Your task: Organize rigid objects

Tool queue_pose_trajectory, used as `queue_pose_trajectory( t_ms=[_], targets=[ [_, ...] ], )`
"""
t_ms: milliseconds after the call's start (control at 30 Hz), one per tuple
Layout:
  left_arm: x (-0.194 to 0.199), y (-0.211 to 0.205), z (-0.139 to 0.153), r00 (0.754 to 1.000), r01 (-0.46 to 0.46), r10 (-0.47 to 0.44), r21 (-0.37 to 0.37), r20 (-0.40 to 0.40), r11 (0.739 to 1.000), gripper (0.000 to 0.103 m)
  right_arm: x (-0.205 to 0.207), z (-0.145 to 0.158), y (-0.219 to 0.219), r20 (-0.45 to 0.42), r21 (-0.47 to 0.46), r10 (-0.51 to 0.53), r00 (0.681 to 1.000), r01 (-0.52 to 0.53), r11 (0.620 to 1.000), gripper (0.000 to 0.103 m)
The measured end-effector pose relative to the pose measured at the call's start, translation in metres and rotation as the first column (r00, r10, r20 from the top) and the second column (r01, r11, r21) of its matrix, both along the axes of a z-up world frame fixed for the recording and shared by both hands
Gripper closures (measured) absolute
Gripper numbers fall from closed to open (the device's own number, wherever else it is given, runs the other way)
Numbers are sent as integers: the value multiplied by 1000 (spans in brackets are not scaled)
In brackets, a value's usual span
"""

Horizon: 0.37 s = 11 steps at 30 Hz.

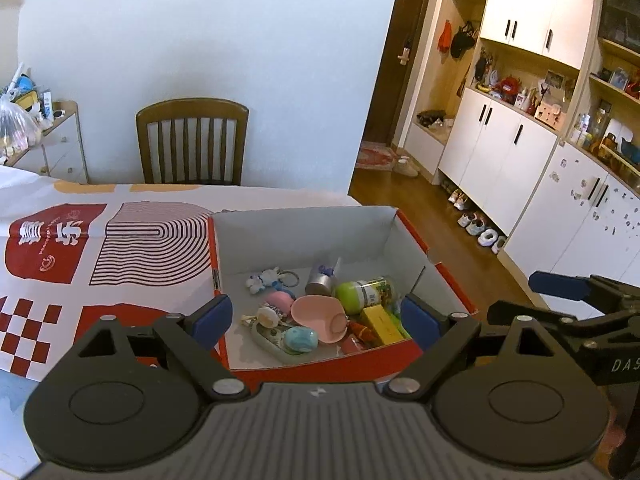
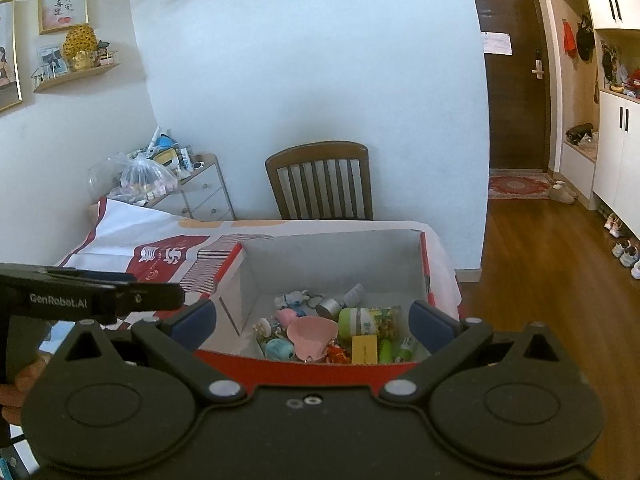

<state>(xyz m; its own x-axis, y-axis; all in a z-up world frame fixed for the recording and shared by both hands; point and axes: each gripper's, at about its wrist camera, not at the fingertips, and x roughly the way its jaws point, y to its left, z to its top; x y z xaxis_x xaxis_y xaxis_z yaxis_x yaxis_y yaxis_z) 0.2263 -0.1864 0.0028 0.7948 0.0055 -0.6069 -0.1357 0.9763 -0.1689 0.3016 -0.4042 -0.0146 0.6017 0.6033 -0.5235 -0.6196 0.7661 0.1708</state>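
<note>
Two grippers are in your hands, and both stand with jaws spread wide and nothing between the pads: your left gripper (image 1: 316, 322) and your right gripper (image 2: 314, 322) each look down over the near red rim of the box (image 2: 328, 248). White lettering reads "GenRobot.AI" on the left gripper's side where it crosses the right wrist view, and "DAS" shows on the right gripper at the edge of the left wrist view. Around you the room has a pale wall, a wood floor (image 2: 540, 248), a dark door (image 2: 516, 80) and white cabinets (image 1: 520, 152) with shoes lined beneath. Your table wears a cloth (image 1: 80, 248) printed in red and white, with large Chinese characters on a red panel that I cannot read surely. Behind the table stands a chair (image 2: 320, 180), and beside it a drawer unit (image 2: 204, 192) heaped with bags. Your box sits on the cloth at the table's right end, open-topped, grey inside, and its near wall hides part of the load. Inside, the small things lie huddled toward the near side: a pink shell (image 1: 318, 318), a green-capped jar (image 1: 366, 290) with a printed label too small to read, a yellow pack (image 1: 382, 324), a metal tin (image 1: 320, 282), a teal pebble (image 1: 300, 339) and a keyring toy (image 1: 264, 278).
</note>
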Motion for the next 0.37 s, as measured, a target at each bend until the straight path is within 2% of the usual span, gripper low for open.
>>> queue_pose_trajectory(
  t_ms=[200, 367],
  targets=[
    [-5, -3, 2, 1000, -13, 13, 32, 12, 999, 11, -6, -1, 1, -3, -2, -3, 1000, 3, 1000, 0],
    [-6, 3, -1, 1000, -18, 18, 4, -6, 1000, 11, -10, -1, 1, -7, 3, -7, 1000, 7, 1000, 0]
  ],
)
